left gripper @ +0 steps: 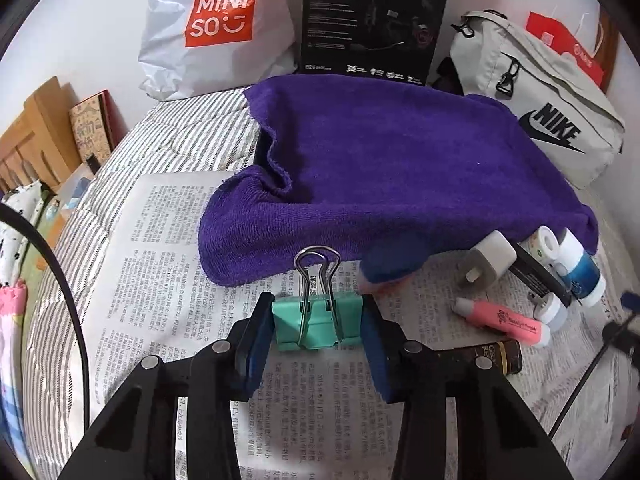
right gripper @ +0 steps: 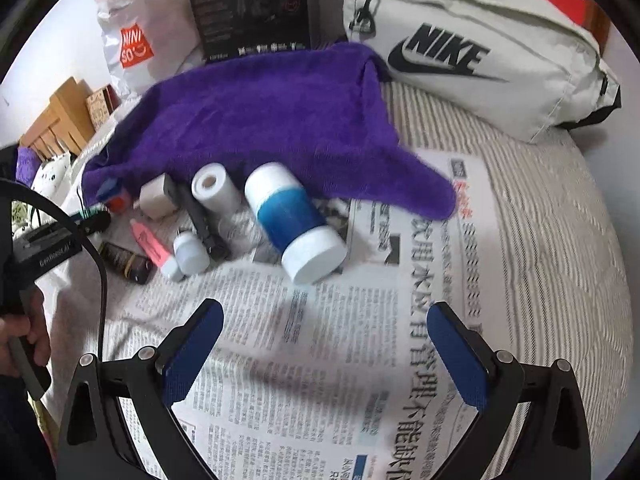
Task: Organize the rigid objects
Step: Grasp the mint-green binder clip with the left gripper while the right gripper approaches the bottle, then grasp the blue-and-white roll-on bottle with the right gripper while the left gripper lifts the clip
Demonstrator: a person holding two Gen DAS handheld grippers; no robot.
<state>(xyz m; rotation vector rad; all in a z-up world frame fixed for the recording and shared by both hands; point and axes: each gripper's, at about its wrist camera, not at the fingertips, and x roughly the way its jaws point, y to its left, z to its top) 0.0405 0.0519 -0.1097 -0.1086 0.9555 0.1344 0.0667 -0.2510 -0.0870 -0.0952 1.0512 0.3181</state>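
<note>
Left gripper: the left gripper [left gripper: 318, 330] is seen closed to a narrow gap on a mint-green binder clip with silver wire handles [left gripper: 317, 322]; both blue pads are pressed against the clip's two ends.
Clip position: the clip is held just above, or perhaps resting on, the printed newspaper sheet [left gripper: 168, 240], just in front of the purple terry towel [left gripper: 384, 168]; which of the two cannot be told.
Right gripper: the right gripper [right gripper: 325, 350] is seen wide apart over the newspaper, with nothing between its blue pads.
Remaining objects: a white-and-blue plastic bottle [right gripper: 294, 222], a white tape roll [right gripper: 214, 186], a white charger plug [right gripper: 154, 198], a pink highlighter pen [right gripper: 150, 246], a small white vial [right gripper: 189, 252] and a dark cylindrical tube [right gripper: 126, 262] are left clustered at the towel's edge.
Slip risk: the clip is gripped across smooth painted ends, so it could be twisted or dropped if lifted quickly.
Snag risk: the wire handles are pointed at the towel and could be caught in its loops.
Roll risk: the lying bottle could be nudged away by a careless approach.
</note>
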